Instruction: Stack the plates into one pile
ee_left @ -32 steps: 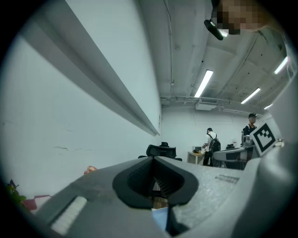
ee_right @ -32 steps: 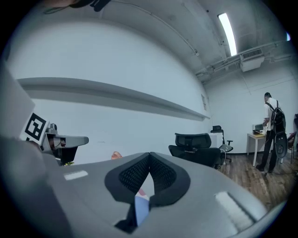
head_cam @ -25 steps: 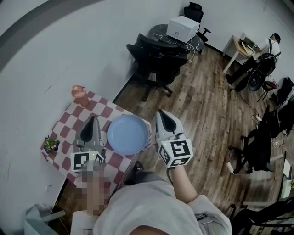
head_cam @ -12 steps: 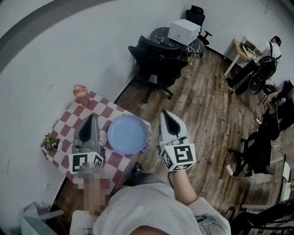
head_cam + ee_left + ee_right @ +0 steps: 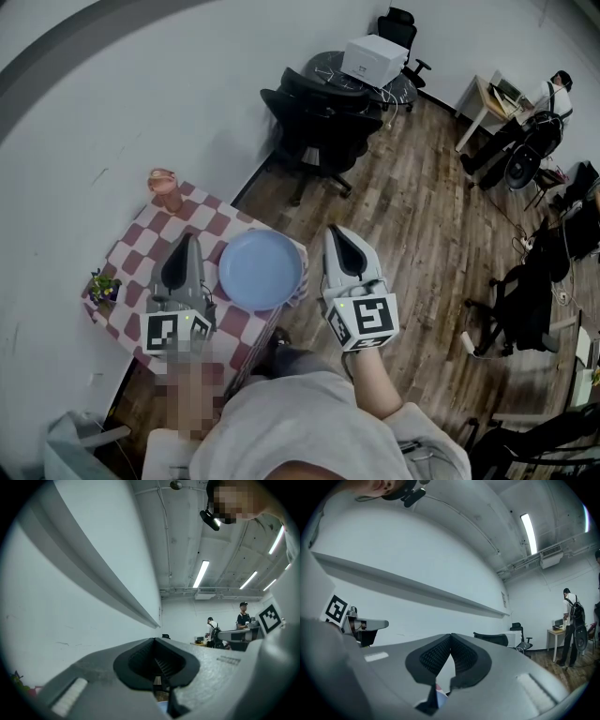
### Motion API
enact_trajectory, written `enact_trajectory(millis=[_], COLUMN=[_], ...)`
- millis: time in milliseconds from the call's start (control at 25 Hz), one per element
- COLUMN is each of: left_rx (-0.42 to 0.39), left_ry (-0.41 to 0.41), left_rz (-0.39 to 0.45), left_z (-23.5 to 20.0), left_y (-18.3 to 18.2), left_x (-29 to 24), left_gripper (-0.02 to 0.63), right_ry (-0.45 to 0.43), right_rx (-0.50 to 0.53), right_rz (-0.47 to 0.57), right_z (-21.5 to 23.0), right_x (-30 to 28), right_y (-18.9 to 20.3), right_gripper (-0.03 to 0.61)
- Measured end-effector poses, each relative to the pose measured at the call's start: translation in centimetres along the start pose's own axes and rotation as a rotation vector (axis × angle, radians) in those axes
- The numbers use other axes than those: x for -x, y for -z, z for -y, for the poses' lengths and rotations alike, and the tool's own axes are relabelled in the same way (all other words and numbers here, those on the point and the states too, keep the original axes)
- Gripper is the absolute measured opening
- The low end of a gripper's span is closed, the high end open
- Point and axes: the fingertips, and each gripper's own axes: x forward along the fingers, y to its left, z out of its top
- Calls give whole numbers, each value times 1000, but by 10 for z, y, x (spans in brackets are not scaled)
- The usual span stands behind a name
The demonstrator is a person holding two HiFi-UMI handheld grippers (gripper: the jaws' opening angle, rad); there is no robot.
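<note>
A blue plate [image 5: 261, 270] lay on the red-and-white checked cloth of the worktop [image 5: 131, 253], near its right-hand edge, with a pink cup [image 5: 165, 190] at the far corner and a small potted plant [image 5: 103, 291] at the left side. The left gripper [image 5: 187, 240] hung just to the plate's left and the right gripper [image 5: 334, 231] just to its right, past the worktop's edge. Both had their jaws fully together with nothing between them, and neither touched the plate.

We recorded a pale blue plate [image 5: 261, 270] on a red-and-white checked worktop [image 5: 131, 262]; floor [image 5: 422, 234] brown wood.
</note>
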Motion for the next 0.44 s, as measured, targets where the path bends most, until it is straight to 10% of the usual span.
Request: enact_trajectory(millis=[440], left_rx=[7], left_ry=[-9], left_rz=[-1], left_z=[-16], left_y=[2], left_x=[8], left_gripper=[5], right_ry=[-12], right_rx=[6], right_rz=[3], right_z=[-15], right_x=[-9], right_y=[0], right_gripper=[0])
